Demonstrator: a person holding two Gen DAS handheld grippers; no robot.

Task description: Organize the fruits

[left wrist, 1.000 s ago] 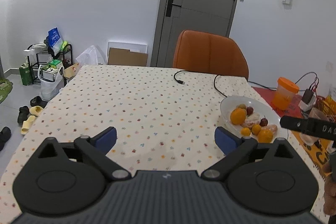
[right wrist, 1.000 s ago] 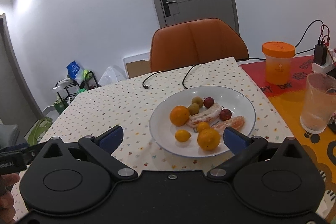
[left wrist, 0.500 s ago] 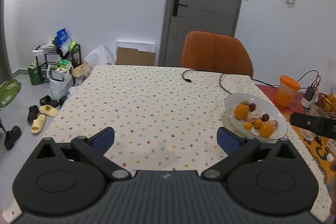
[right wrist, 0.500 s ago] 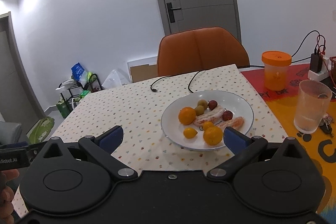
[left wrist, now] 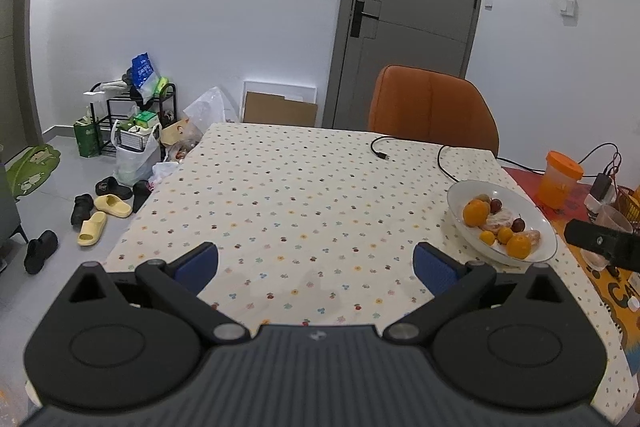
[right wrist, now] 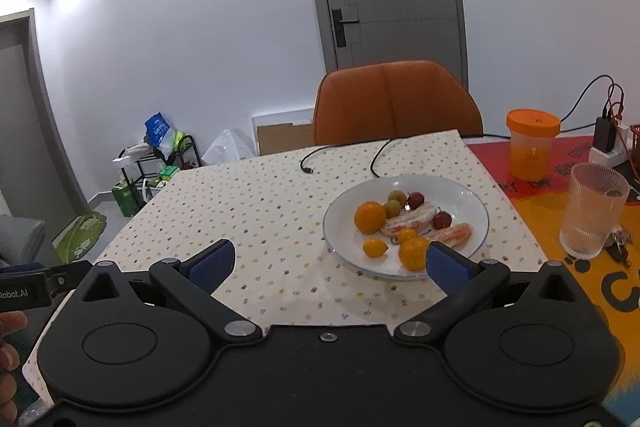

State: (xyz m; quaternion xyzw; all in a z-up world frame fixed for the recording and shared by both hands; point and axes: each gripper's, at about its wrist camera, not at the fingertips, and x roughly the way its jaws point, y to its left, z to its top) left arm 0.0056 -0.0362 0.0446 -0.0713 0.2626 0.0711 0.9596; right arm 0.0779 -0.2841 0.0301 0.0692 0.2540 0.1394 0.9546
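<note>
the left claw (left wrist: 316, 267) is hanging wide open above the near edge of the bench (left wrist: 304, 187), its blue pads (left wrist: 198, 265) holding nothing, with only dotted tablecloth lying between them. the right claw (right wrist: 328, 263) is likewise gaping wide and gripping nothing, its right pad (right wrist: 446, 267) sitting just in front of the near rim of a white plate (right wrist: 464, 195). the fruit is all lying on that plate, toward the right side of the bench: a large orange (right wrist: 369, 216) at the left, two greenish round fruits (right wrist: 394, 203) behind it, two dark red ones (right wrist: 415, 200), peeled citrus segments (right wrist: 410, 221) across the middle, and three smaller yellow-orange fruits (right wrist: 414, 253) nearest the claw. in the left wrist view the same plate (left wrist: 536, 223) is showing well off to the right of the left claw, apart from it. a ribbed glass (right wrist: 592, 211) is standing just right of the plate on a red and orange mat (right wrist: 560, 267), with an orange-lidded jar (right wrist: 530, 147) behind it. a black cable (right wrist: 340, 155) is trailing across the far end of the bench in front of an orange chair (right wrist: 396, 99). a person's fingers (right wrist: 8, 339) are showing at the left edge of the right wrist view.
</note>
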